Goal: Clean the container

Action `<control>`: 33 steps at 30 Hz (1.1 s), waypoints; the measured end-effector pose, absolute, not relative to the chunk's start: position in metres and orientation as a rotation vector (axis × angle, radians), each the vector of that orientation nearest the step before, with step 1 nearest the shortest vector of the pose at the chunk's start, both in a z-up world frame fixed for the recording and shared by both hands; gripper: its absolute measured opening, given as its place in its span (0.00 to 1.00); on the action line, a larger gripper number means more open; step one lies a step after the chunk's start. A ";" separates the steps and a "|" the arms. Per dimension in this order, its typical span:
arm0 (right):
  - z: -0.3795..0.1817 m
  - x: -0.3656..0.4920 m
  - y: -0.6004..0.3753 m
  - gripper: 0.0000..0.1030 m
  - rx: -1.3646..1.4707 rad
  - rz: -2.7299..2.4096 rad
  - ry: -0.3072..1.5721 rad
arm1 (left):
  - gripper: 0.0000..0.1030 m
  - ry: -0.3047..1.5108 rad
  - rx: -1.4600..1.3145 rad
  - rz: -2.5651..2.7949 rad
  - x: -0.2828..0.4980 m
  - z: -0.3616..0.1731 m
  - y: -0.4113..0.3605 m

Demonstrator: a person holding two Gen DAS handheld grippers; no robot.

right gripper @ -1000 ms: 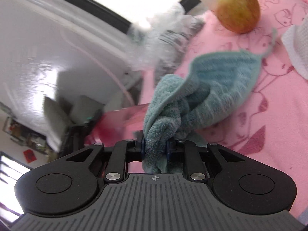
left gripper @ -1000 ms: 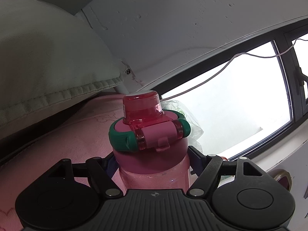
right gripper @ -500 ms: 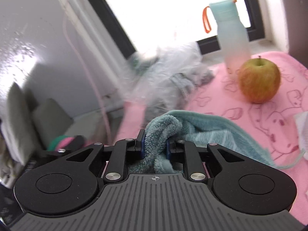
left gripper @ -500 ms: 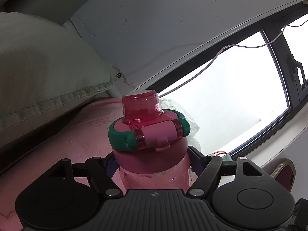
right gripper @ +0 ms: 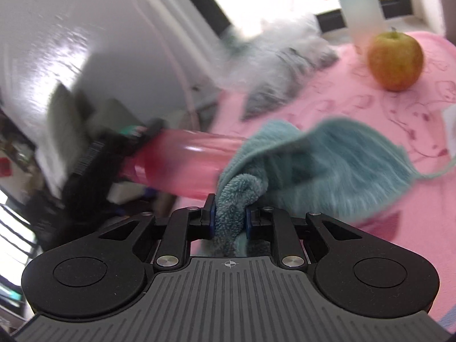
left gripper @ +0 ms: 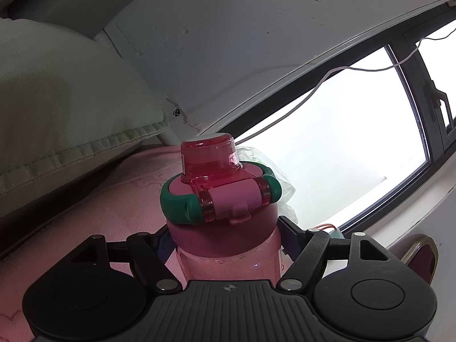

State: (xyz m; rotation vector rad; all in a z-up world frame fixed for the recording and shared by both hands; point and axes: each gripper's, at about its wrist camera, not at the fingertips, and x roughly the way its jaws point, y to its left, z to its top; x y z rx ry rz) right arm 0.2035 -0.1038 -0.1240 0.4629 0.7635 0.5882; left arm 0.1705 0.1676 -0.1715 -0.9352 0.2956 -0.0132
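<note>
1. Your left tool [left gripper: 226,245] is clamped around the body of a pink water bottle [left gripper: 225,222], its two fingers pressed against opposite sides just under the lid collar.
2. The bottle's translucent red flip cap [left gripper: 211,156] is closed, and a green carry loop [left gripper: 182,202] wraps around the lid base.
3. Seen from the right wrist, the same pink water bottle [right gripper: 185,165] lies roughly sideways in the air above a pink blanket [right gripper: 399,108], with the left tool [right gripper: 94,165] at its lid end; that part of the view is blurred.
4. Your right tool [right gripper: 229,219] is closed down tight on a bunched teal towel [right gripper: 313,168], the fold squeezed between the blue finger pads [right gripper: 211,216].
5. The towel's free part spreads out ahead of the right tool and meets the bottom end of the bottle; whether it wraps around the base is unclear.
6. An apple [right gripper: 394,59] sits on the blanket well beyond the towel, just beside a pale mint bottle [right gripper: 359,8] with an orange strap near the window.
7. A crumpled clear plastic bag [right gripper: 279,48] lies between the bottles on the blanket.
8. From the left wrist, a grey-green cushion [left gripper: 65,108] fills the left side, and a window [left gripper: 356,148] glows behind the cap.
</note>
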 end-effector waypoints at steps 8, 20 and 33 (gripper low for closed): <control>-0.049 0.192 -0.117 0.19 0.372 0.466 0.476 | 0.70 0.267 -0.752 -0.079 0.171 -0.154 0.147; -0.051 0.178 -0.161 0.19 0.051 0.310 0.498 | 0.69 0.256 -0.266 -0.169 0.168 -0.115 0.072; -0.160 0.206 -0.172 0.21 0.149 0.233 0.712 | 0.69 0.257 0.030 -0.194 0.170 -0.119 0.010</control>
